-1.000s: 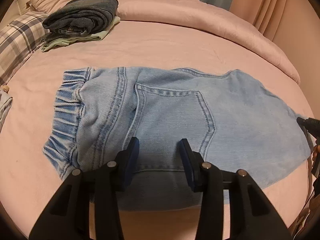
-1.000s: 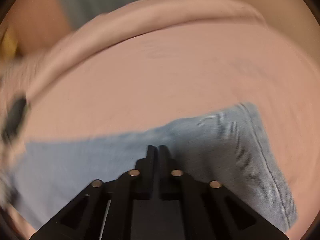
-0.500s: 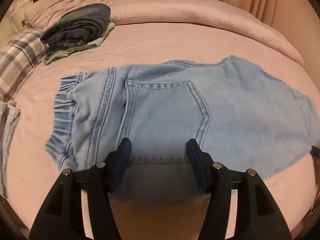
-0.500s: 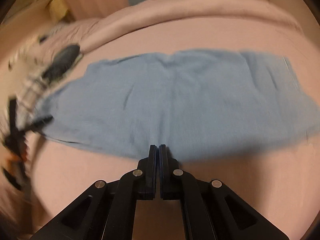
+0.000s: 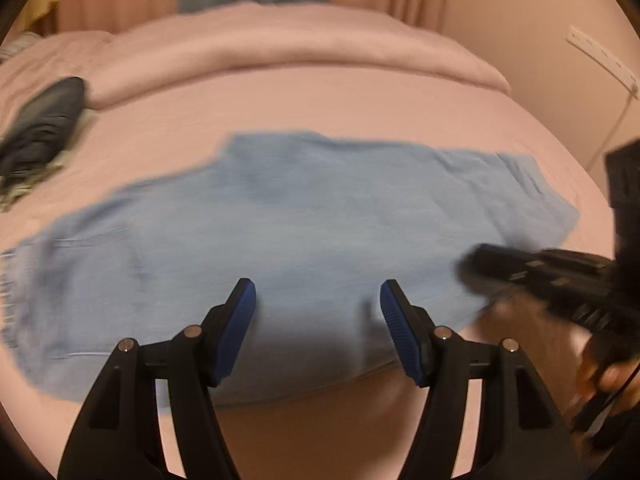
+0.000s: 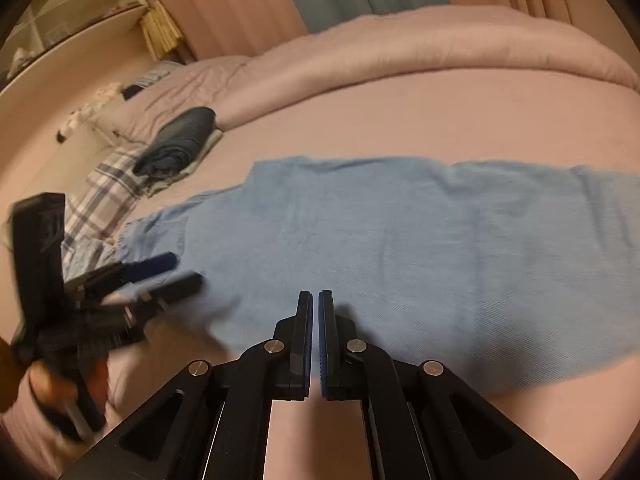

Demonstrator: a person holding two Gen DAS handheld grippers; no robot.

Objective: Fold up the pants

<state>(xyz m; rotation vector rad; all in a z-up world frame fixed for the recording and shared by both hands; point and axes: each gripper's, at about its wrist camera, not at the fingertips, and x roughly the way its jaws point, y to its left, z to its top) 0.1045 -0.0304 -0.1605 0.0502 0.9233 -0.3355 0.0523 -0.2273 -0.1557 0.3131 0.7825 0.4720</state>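
Note:
Light blue denim pants (image 5: 300,208) lie flat across the pink bed (image 5: 360,112), waistband to the left and folded legs to the right. My left gripper (image 5: 318,292) hovers over their near edge; its jaws are opening and hold nothing. In the right wrist view the pants (image 6: 400,248) fill the middle. My right gripper (image 6: 316,296) is shut and empty, its tips over the near hem. The left gripper (image 6: 184,270) shows blurred at the left there, and the right gripper (image 5: 480,260) shows blurred at the right of the left wrist view.
A stack of folded dark jeans (image 6: 180,144) on a pale green garment sits at the back left, next to a plaid pillow (image 6: 104,196). A rolled pink duvet (image 6: 440,48) runs along the far side. A power strip (image 5: 600,56) hangs on the right wall.
Both grippers have pulled back from the pants toward the near edge. The left jaws spread wider and its view swung right. The right gripper stayed shut.

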